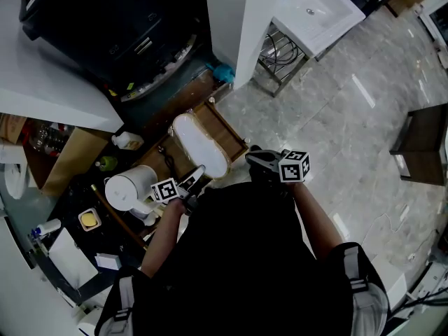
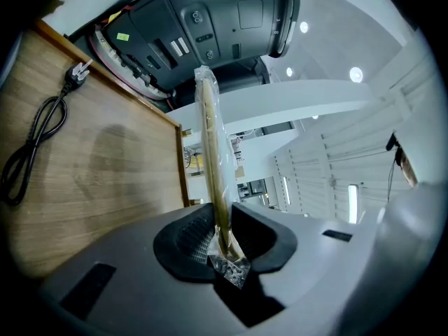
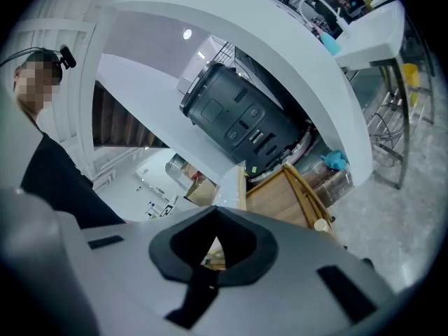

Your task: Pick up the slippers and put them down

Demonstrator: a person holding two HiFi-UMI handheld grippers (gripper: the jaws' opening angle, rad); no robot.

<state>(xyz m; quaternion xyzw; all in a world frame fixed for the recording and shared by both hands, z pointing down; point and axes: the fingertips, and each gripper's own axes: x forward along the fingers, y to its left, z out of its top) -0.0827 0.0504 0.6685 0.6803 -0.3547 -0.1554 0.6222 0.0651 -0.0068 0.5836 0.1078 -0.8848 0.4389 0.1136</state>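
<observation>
A white slipper (image 1: pixel 199 145) in a clear plastic wrap hangs over a wooden tray (image 1: pixel 229 128) on the low shelf. My left gripper (image 1: pixel 196 180) is shut on the slipper's near end. In the left gripper view the slipper (image 2: pixel 210 138) stands edge-on between the pads, rising from the left gripper (image 2: pixel 222 240), with crinkled wrap at the bottom. My right gripper (image 1: pixel 253 159) sits to the right of the slipper, near the tray's corner, apart from it. In the right gripper view the right gripper (image 3: pixel 213 250) has its pads together with nothing held; the slipper's pale edge (image 3: pixel 234 186) shows beyond.
A big black appliance (image 1: pixel 119 19) sits under the white counter behind the tray. A black power cord (image 2: pixel 35 138) lies on the wooden board. A white kettle (image 1: pixel 129 187) stands at the left. A white washbasin unit (image 1: pixel 315 9) and grey marble floor (image 1: pixel 336 117) lie to the right.
</observation>
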